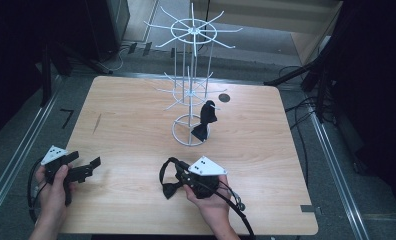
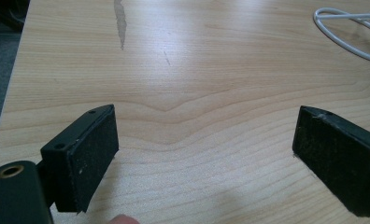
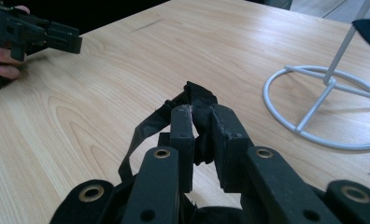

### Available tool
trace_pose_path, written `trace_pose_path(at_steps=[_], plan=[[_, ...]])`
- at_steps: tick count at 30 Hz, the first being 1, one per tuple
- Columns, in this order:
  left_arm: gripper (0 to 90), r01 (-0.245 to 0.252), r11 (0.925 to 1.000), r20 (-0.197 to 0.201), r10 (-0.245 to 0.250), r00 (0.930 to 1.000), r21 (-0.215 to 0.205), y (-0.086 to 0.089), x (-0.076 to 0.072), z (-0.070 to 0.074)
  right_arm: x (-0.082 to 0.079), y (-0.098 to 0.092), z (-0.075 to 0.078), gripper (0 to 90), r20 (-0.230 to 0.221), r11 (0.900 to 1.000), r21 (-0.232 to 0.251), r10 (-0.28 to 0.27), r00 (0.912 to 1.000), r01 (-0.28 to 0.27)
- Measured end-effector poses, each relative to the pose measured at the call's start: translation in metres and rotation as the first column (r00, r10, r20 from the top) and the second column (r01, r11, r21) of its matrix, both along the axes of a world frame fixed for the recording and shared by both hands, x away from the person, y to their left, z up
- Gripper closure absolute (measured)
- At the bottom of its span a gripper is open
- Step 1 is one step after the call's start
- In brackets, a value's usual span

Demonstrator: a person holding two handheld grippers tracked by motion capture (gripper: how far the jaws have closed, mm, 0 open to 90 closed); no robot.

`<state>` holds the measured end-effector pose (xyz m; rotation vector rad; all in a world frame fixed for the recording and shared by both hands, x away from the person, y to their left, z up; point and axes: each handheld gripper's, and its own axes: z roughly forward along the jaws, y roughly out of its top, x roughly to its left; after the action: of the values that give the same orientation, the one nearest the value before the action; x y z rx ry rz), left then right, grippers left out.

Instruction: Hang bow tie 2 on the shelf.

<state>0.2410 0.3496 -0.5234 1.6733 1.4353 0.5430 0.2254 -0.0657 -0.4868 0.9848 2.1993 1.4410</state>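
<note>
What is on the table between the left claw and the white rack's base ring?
Nothing: in the high view, bare wood separates the left claw from the base ring.

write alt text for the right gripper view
The right gripper is shut on a black bow tie, its strap looping onto the wooden table. A white wire rack base stands at right; the left gripper shows top left.

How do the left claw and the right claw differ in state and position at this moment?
The left claw is wide open with bare table between its pads; the right claw is shut on a black bow tie. The left claw sits near the table's left edge; the right claw is near the front middle, closer to the white rack. Both are hand-held and black.
</note>
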Motion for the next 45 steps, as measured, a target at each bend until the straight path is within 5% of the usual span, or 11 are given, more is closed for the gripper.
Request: trace_pose_path(at_steps=[45], plan=[[7.7, -0.001, 1.0, -0.001, 0.001, 1.0, 0.0, 0.0, 0.0, 0.0, 0.003, -0.018, 0.044, 81.0, 0.106, 0.995, 0.079, -0.062, 0.9925, 0.053]])
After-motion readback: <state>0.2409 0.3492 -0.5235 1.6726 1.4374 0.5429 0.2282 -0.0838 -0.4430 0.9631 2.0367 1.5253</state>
